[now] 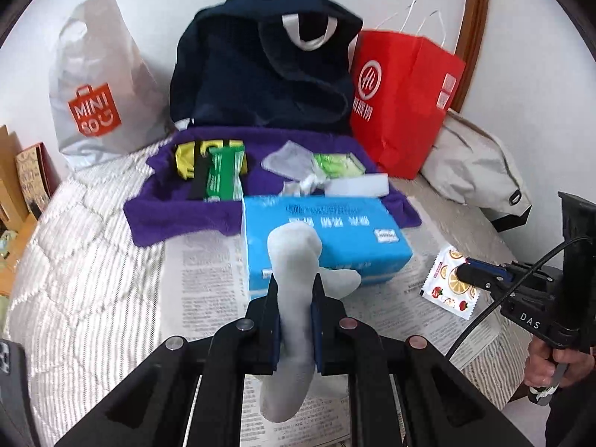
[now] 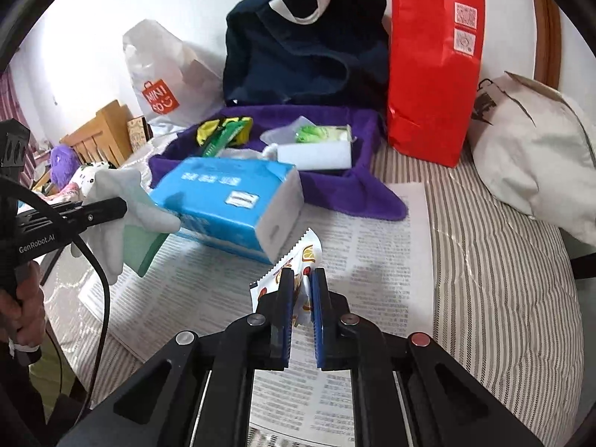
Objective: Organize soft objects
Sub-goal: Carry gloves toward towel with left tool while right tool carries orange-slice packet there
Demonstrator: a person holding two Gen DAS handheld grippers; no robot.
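Observation:
My left gripper (image 1: 294, 283) is shut on a grey soft plush toy (image 1: 294, 268), held above the newspaper in front of the blue tissue pack (image 1: 320, 238). In the right wrist view the left gripper (image 2: 119, 206) shows at the left with the toy (image 2: 123, 190) and a green sheet. My right gripper (image 2: 301, 279) is shut on a white snack packet with fruit print (image 2: 298, 260), just right of the tissue pack (image 2: 227, 201). It also shows in the left wrist view (image 1: 462, 272) on the packet (image 1: 452, 283). The purple cloth tray (image 1: 260, 186) lies behind, holding several small soft packs.
A navy fabric bag (image 1: 268, 59), a red paper bag (image 1: 402, 97) and a white Miniso bag (image 1: 100, 85) stand against the wall. A beige cloth bag (image 2: 536, 149) lies at the right. Newspaper (image 2: 372, 260) covers the striped bedding. Wooden furniture (image 2: 104, 130) is at the left.

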